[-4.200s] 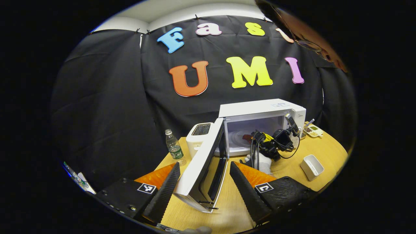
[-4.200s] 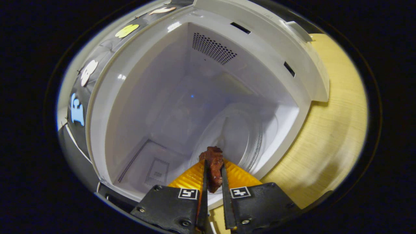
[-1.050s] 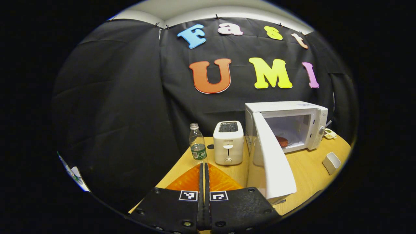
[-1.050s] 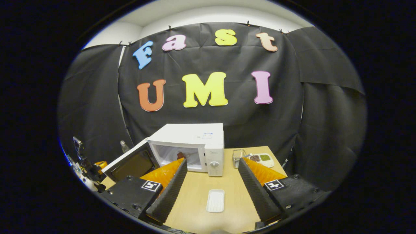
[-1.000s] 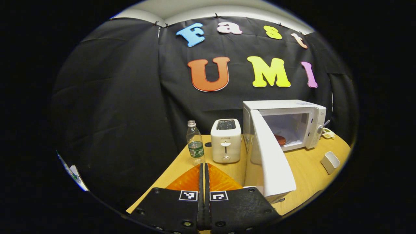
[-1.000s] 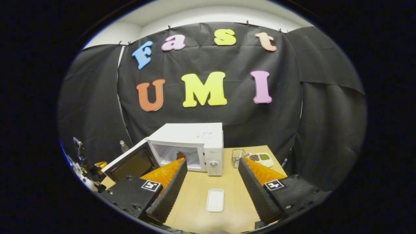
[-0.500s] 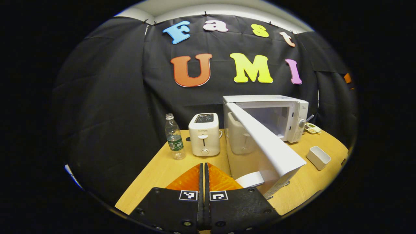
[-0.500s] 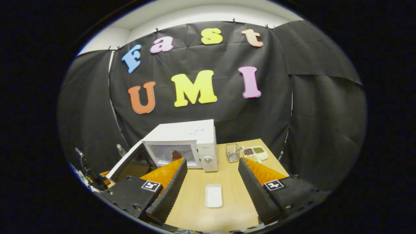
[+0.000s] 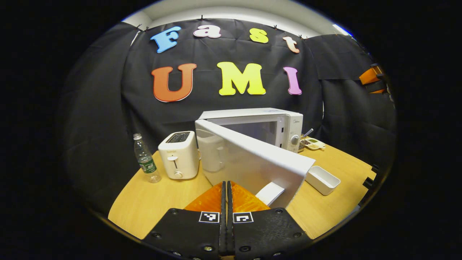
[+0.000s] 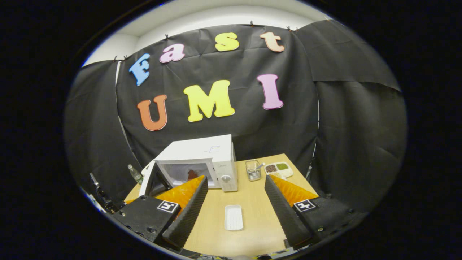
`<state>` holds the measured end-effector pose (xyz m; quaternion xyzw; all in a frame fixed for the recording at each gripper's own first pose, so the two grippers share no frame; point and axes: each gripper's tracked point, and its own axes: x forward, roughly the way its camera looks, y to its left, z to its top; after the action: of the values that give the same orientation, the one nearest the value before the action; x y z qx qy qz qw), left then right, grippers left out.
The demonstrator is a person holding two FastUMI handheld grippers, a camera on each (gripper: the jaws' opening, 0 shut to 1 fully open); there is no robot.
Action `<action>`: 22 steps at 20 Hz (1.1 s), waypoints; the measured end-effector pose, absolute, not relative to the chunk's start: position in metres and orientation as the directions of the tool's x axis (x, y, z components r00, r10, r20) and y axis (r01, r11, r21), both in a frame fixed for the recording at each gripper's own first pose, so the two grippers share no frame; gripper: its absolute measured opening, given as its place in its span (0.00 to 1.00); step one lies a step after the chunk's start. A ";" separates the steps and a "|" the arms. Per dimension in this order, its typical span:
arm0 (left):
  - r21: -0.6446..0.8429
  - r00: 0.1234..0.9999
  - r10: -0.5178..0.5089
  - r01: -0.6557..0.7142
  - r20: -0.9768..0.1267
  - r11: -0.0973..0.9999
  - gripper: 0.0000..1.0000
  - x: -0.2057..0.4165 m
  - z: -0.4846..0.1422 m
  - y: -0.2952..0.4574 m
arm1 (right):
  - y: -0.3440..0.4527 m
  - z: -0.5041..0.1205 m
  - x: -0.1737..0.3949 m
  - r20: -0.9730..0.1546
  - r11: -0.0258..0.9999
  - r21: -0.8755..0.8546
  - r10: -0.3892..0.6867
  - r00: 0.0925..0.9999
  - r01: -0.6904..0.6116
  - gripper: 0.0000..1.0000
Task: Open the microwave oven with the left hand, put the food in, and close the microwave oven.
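The white microwave [image 9: 252, 121] stands at the back of the wooden table [image 9: 151, 202], its door [image 9: 249, 162] swung partway toward the opening. My left gripper [image 9: 226, 183] is shut with nothing between its fingers, and its tips rest at the lower outer face of that door. In the right gripper view the microwave [image 10: 213, 151] shows its door [image 10: 148, 182] standing half open at the left. A red-brown piece of food [image 10: 192, 174] lies inside the cavity. My right gripper [image 10: 235, 178] hangs open and empty, back from the table, above a white tray [image 10: 233, 217].
A white toaster [image 9: 178, 155] and a water bottle [image 9: 144, 159] stand left of the microwave. The white tray [image 9: 322, 178] lies right of the door. A wire holder [image 10: 253, 169] and a divided dish [image 10: 278, 168] sit at the microwave's right.
The door has swung further toward shut with my shut left gripper behind it, hiding the food in that view. My right gripper stays open and has drawn back a little.
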<state>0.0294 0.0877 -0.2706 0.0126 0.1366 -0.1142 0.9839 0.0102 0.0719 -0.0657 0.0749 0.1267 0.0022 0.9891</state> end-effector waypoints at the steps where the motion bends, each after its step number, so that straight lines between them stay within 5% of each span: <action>1: -0.013 0.932 -0.238 0.243 -0.274 0.970 0.00 0.032 -0.271 0.078 | 0.068 -0.065 0.011 -0.252 0.989 0.147 0.020 0.968 0.018 0.92; 7: -0.016 0.907 -0.318 0.326 -0.276 0.945 0.00 0.055 -0.274 0.021 | 0.047 -0.062 0.022 -0.262 0.984 0.176 0.010 0.965 0.038 0.92; 8: -0.011 0.904 -0.329 0.339 -0.274 0.941 0.00 0.059 -0.275 0.013 | 0.043 -0.061 0.025 -0.262 0.983 0.177 0.008 0.965 0.040 1.00; 9: -0.010 0.900 -0.340 0.351 -0.272 0.936 0.00 0.063 -0.274 0.004 | 0.040 -0.061 0.026 -0.264 0.984 0.174 0.004 0.965 0.044 0.92; 10: -0.013 0.896 -0.351 0.361 -0.270 0.932 0.00 0.068 -0.273 -0.006 | 0.035 -0.061 0.029 -0.268 0.984 0.169 0.002 0.963 0.046 1.00; 11: -0.015 0.893 -0.360 0.370 -0.271 0.929 0.00 0.074 -0.273 -0.015 | 0.031 -0.062 0.031 -0.271 0.985 0.168 -0.001 0.962 0.048 0.92; 13: -0.017 0.888 -0.372 0.382 -0.272 0.924 0.00 0.087 -0.272 -0.032 | 0.022 -0.064 0.034 -0.288 0.983 0.177 -0.002 0.958 0.055 1.00; 14: -0.017 0.885 -0.378 0.389 -0.271 0.921 0.00 0.094 -0.273 -0.041 | 0.016 -0.066 0.037 -0.293 0.981 0.183 -0.005 0.956 0.062 0.92; 22: -0.001 0.864 -0.416 0.434 -0.282 0.901 0.00 0.153 -0.280 -0.090 | -0.021 -0.077 0.056 -0.339 0.977 0.178 -0.051 0.939 0.118 0.92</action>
<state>0.1534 -0.0898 -0.2798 0.0312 0.1391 -0.2202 0.9650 0.0559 -0.0209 -0.0770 0.0984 0.1687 -0.0432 0.9798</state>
